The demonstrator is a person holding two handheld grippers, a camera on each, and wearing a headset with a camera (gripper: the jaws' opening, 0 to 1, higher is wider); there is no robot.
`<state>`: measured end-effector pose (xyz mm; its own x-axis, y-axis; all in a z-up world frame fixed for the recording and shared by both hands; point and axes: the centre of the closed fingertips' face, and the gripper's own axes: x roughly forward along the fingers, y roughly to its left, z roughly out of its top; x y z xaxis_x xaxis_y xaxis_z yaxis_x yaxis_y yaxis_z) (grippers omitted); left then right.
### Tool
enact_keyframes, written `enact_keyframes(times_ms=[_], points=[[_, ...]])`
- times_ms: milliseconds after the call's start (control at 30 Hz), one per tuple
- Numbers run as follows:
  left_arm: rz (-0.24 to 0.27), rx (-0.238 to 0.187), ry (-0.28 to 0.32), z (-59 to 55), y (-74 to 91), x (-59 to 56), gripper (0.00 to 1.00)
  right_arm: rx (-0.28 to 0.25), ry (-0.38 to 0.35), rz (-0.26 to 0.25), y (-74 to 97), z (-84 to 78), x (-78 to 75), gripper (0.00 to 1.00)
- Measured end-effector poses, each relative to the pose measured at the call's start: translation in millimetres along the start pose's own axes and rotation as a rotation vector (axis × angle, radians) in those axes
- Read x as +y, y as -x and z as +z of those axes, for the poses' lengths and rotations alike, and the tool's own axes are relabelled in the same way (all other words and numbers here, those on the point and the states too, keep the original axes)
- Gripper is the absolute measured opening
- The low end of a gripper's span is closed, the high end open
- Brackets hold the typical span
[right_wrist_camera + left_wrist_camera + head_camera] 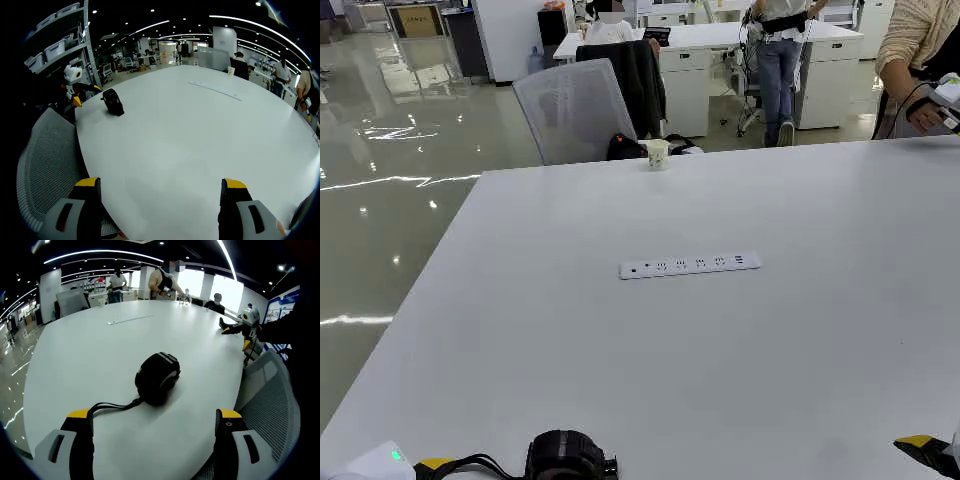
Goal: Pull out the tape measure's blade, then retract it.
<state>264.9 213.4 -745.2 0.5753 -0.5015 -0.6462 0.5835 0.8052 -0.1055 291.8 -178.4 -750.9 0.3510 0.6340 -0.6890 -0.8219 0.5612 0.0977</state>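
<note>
My left gripper (pixel 153 416) has its jaws spread wide with nothing in them. The tape measure (pixel 157 377) sits on the white counter (pixel 720 350) just ahead of those jaws, in line with the gap between them and not yet inside it. Its black cord (pixel 112 406) trails back toward the left-hand jaw, and I cannot tell whether the two touch.

The case is a round, dark, hard-looking lump. I'd guess it is dense for its size and stiff enough to take a firm squeeze, though its rounded shoulders could squirt out of a grip placed off-centre. The counter looks smooth and glossy, so a nudge would probably send the case skating. I would close across its two flat sides, not on the cord, which is limp and gives no control.

I can't make out the blade's end hook from here. It will be thin springy steel, sharp-edged and keen to snap back, so it wants a pinch right at the tip.

My right gripper (pixel 161 183) is also wide open and empty over bare counter. The tape measure is well apart from it, far off to the left and ahead of its jaws.
</note>
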Motion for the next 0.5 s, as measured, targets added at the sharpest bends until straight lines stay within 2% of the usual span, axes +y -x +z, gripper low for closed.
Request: enact_keyframes(times_ms=[500], points=[[-0.003, 0.008, 0.005, -3.0, 2.2, 2.1, 0.99, -0.014, 0.014, -0.018, 1.0, 3.6, -2.7, 0.99]])
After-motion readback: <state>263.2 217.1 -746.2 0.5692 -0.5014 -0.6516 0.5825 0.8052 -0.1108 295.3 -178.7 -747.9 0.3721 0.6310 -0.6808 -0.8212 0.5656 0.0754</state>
